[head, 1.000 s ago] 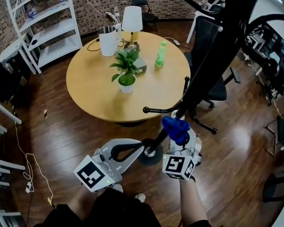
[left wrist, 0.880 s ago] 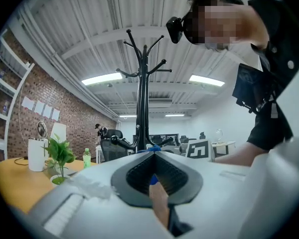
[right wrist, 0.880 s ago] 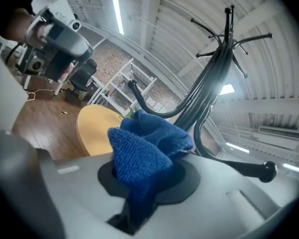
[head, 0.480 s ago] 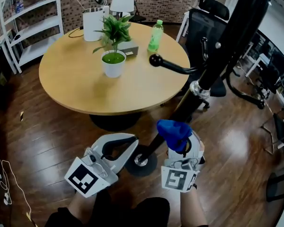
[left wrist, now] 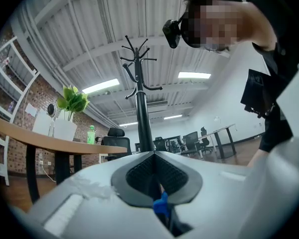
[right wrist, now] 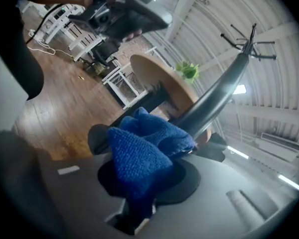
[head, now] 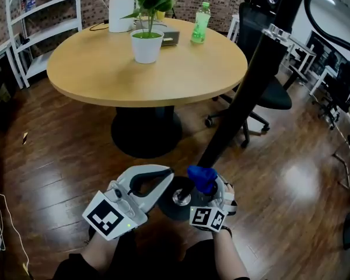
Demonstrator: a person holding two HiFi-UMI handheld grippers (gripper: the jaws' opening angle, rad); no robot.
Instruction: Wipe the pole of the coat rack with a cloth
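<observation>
The coat rack's black pole [head: 239, 98] slants up from its round base [head: 170, 207] on the floor. My right gripper [head: 205, 185] is shut on a blue cloth [head: 200, 176], which is pressed against the pole just above the base. In the right gripper view the bunched cloth [right wrist: 142, 151] hides the jaw tips and touches the pole [right wrist: 217, 96]. My left gripper [head: 165, 176] is shut with nothing in it, its tips close beside the pole's foot. Its view looks up the pole [left wrist: 142, 118] to the hooks.
A round wooden table [head: 105, 80] stands behind the rack with a potted plant [head: 147, 39] and a green bottle [head: 200, 23] on it. A black office chair [head: 271, 95] is at the right and white shelving [head: 41, 22] at the far left. The floor is dark wood.
My right gripper has slid the blue cloth down the pole, from below the lower hooks to just above the base. The view has dropped lower. The left gripper has stayed near the base.
</observation>
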